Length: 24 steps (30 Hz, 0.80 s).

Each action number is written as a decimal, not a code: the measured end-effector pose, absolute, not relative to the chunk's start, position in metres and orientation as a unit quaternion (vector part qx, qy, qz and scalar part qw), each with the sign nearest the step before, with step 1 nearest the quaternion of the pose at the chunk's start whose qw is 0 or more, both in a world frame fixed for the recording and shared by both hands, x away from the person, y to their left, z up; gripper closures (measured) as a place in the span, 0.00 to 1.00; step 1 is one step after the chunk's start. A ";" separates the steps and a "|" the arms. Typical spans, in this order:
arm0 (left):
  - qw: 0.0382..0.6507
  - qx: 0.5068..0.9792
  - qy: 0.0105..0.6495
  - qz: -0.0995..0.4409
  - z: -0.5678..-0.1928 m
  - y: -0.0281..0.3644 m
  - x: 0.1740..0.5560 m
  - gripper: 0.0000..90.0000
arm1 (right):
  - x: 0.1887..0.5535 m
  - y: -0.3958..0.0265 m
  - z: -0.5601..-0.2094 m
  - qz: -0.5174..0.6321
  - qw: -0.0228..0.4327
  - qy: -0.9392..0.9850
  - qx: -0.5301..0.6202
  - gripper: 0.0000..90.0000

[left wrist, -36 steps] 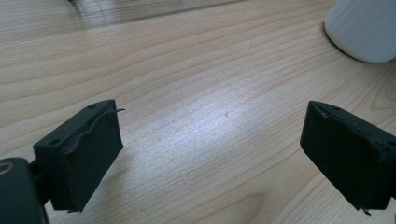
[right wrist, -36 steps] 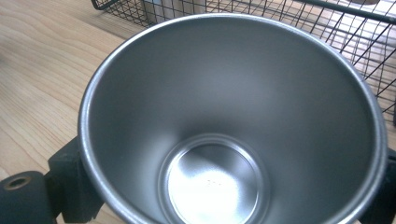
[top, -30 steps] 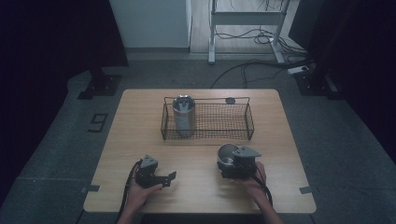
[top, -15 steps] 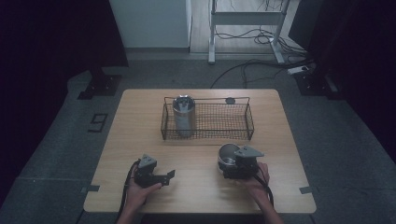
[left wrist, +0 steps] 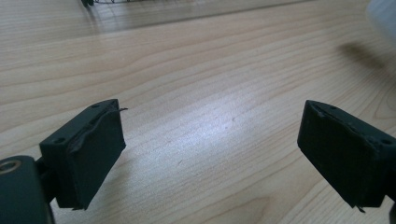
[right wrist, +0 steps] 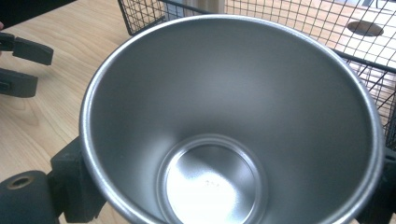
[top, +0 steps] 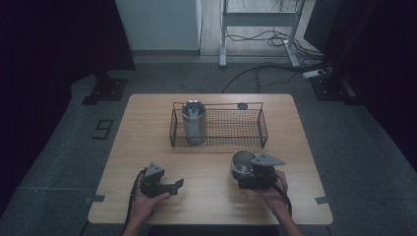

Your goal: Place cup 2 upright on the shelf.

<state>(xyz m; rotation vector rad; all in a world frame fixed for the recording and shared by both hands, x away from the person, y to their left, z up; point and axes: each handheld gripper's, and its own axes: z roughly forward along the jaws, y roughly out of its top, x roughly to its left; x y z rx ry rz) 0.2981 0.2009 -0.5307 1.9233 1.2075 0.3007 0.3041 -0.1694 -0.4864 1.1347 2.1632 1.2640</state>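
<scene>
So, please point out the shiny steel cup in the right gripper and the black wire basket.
shiny steel cup (right wrist: 210, 186): right gripper view, inner bottom.
black wire basket (top: 231, 129): high view, mesh floor.

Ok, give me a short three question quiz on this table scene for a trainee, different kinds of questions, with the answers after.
1. True or false: the right gripper has its fingers on either side of a steel cup.
2. Where does the second steel cup stand? A) on bare table B) at the left end of the wire basket C) in the left gripper
3. What lies between the left gripper's fingers?

Key
1. True; the cup's mouth faces the right gripper's camera.
2. B
3. Nothing; they stand open over bare table.
</scene>
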 end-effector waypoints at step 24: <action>0.417 0.766 0.476 0.116 -0.529 0.199 0.297 0.09 | 0.300 -0.168 -0.448 0.466 0.210 0.775 0.371 0.09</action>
